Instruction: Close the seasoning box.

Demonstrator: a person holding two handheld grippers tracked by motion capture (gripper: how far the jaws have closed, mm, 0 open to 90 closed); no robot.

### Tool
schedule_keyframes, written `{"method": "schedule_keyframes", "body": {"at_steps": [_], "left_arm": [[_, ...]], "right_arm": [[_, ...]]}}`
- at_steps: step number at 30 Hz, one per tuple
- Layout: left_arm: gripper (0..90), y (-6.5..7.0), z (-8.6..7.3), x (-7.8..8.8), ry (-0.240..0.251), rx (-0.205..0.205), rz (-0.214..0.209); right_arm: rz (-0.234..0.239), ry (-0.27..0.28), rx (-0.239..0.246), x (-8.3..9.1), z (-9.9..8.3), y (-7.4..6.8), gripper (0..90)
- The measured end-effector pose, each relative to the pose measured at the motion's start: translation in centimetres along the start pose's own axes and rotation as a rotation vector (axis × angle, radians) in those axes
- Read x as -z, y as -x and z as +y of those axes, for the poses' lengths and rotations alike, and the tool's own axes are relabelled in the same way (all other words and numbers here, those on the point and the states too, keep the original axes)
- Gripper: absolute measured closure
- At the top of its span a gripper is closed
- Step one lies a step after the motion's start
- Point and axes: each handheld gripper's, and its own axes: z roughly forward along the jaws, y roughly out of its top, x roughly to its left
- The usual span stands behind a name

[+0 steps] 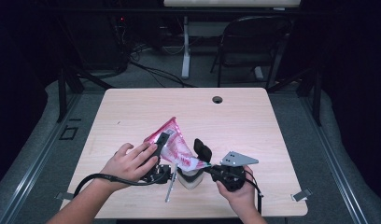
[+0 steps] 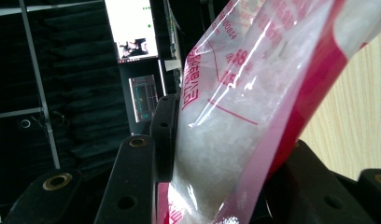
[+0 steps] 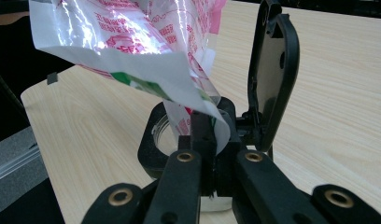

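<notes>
Pink-and-clear plastic bag holds white grains, printed with red lettering.

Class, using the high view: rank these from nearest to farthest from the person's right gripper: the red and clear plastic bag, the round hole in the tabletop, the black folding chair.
1. Red and clear plastic bag: just left of the right gripper.
2. Round hole in the tabletop: up the table, near its far edge.
3. Black folding chair: on the floor beyond the table.

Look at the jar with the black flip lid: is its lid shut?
No, the flip lid stands up open behind the jar, and a corner of the red-and-clear bag hangs down over the jar's mouth.
</notes>
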Motion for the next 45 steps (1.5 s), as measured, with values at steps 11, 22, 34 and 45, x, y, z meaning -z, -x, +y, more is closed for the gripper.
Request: {"method": "schedule_keyframes", "body": {"at_steps": [11,22,34,45], "left_arm": [[65.6,-0.02,0.02,0.0,0.0,-0.005,0.001],[65.5,-0.12,0.03,0.07,0.002,-0.007,0.003],[65.6,-0.17,0.06,0.09,0.003,-0.006,0.004],[65.6,-0.21,0.09,0.13,0.005,-0.005,0.007]], "right_arm": [[0.0,-0.001,0.0,-0.07,-0.02,-0.02,89.9],[0.0,-0.004,0.003,-0.06,-0.02,-0.02,89.9],[-0.002,-0.004,0.004,-0.06,-0.02,-0.01,89.9],[-0.002,0.002,-0.003,-0.07,-0.03,-0.03,89.9]]}}
